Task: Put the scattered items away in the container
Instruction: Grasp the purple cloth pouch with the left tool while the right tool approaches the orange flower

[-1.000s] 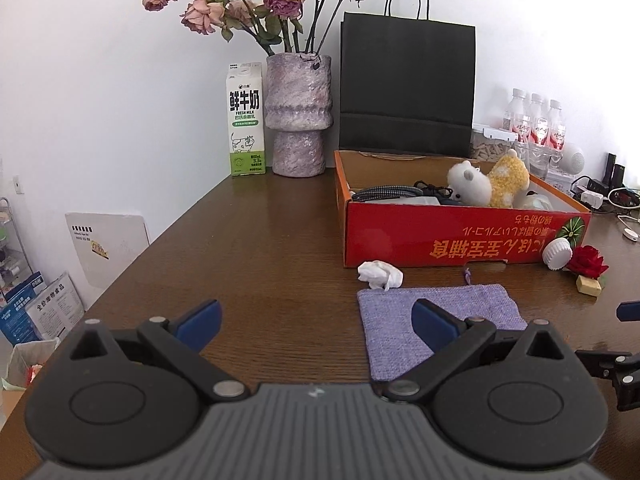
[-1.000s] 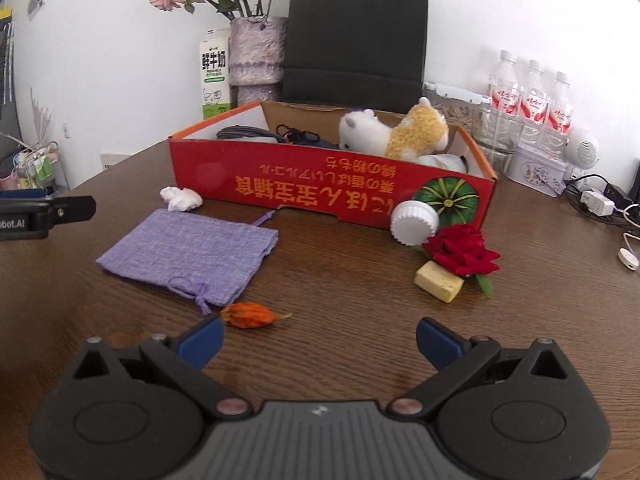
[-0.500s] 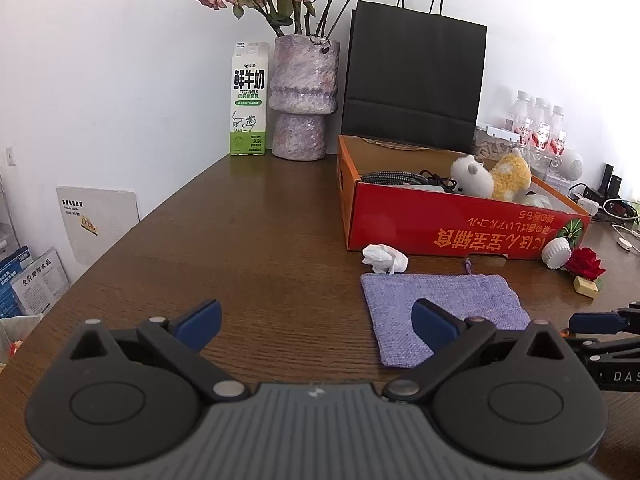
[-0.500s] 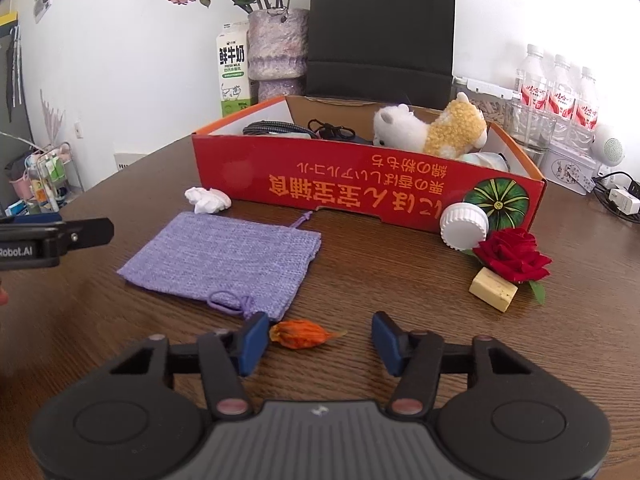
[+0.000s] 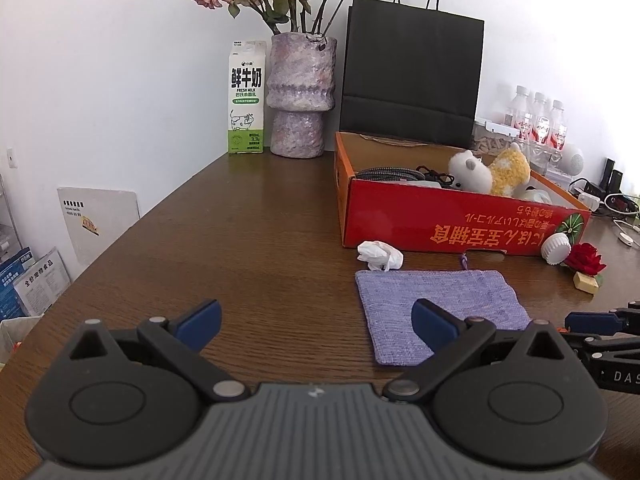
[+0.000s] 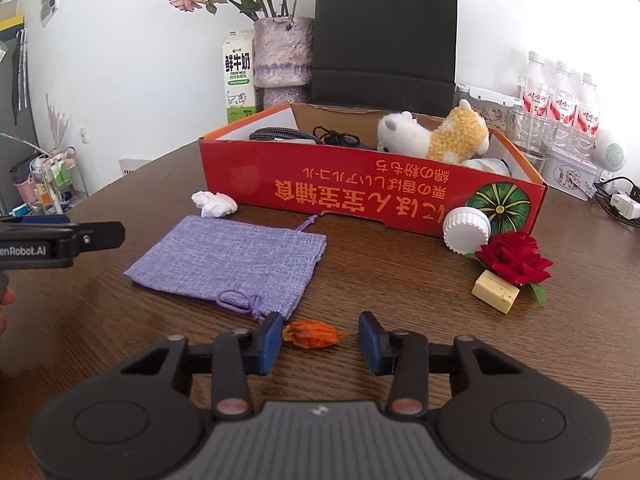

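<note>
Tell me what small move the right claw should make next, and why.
Probably close the right claw on the orange dried flower. The flower lies on the table between its blue fingertips, one tip close beside it and the other a little apart, so nothing is gripped yet. The red box waits just behind.

Brown wooden table [image 5: 260, 240] stands against a white wall [image 5: 100, 80].
</note>
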